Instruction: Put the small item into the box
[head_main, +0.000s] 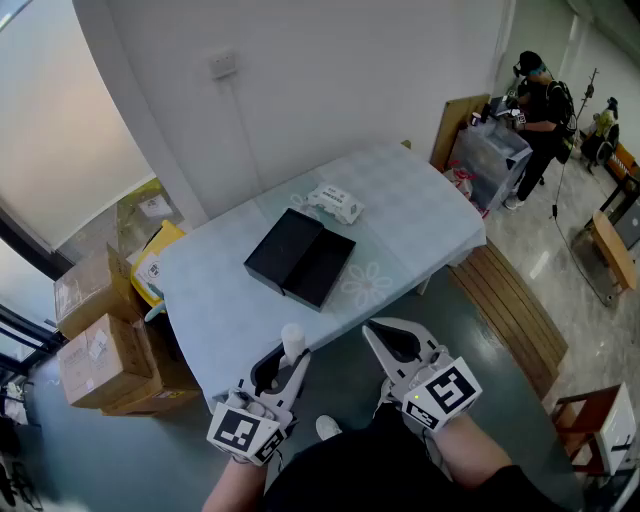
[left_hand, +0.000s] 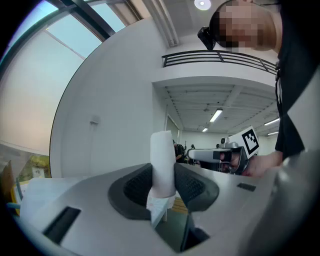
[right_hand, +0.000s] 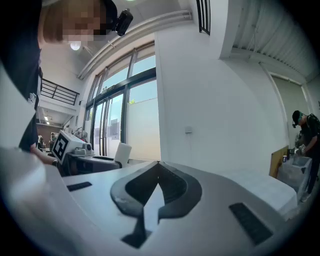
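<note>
White roll clamped upright in the left gripper, at the table's near edge.
Head view: black box lying open mid-table, well apart from the roll; white packet beyond, print too small to read. Left gripper view: pads pressed on both sides of the roll. Right gripper view: right gripper closed tip to tip, nothing between.

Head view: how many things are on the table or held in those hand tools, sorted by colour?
Black: 1, the open box.
White: 2, the packet on the table and the roll in the left gripper.
Total: 3.
</note>
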